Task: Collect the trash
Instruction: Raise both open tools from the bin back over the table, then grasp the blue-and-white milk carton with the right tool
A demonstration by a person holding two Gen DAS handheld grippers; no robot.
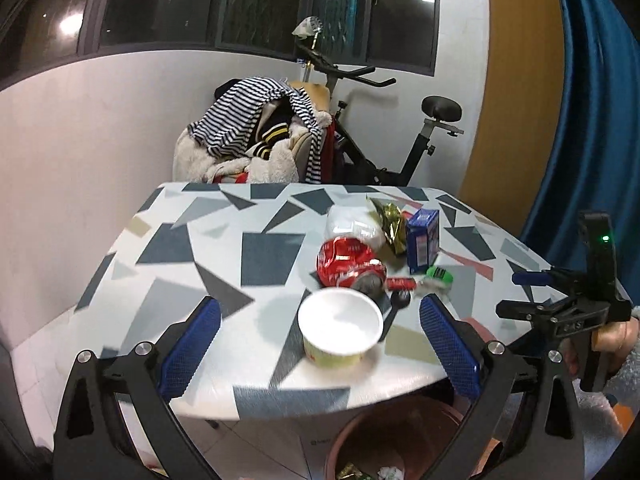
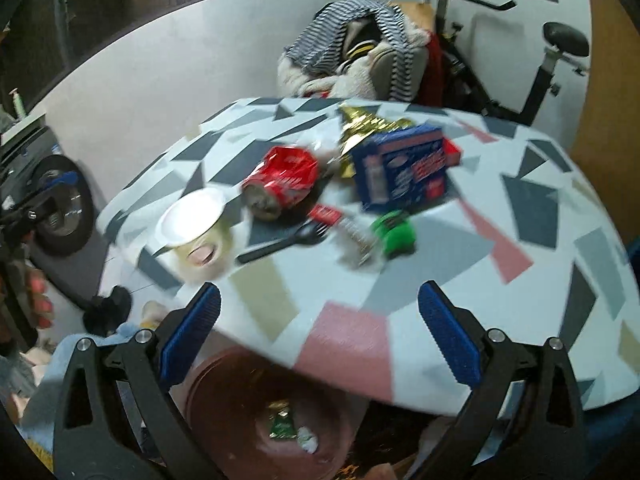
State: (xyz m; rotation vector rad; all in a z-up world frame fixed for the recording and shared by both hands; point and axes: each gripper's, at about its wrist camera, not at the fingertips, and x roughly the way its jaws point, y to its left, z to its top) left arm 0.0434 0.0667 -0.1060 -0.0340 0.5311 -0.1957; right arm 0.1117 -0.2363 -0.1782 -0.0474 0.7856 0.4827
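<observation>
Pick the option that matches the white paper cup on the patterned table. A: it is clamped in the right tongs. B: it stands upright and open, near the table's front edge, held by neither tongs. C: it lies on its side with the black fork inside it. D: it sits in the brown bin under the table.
B: the white paper cup stands upright, mouth open, with the left tongs and right tongs both open and empty.

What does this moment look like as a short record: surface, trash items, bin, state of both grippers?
surface: patterned table
trash on table: white cup, crushed red can, black fork, blue box, gold wrapper, green item
bin: brown bin below table edge, some wrappers inside
left gripper: jaws open, empty
right gripper: jaws open, empty
</observation>
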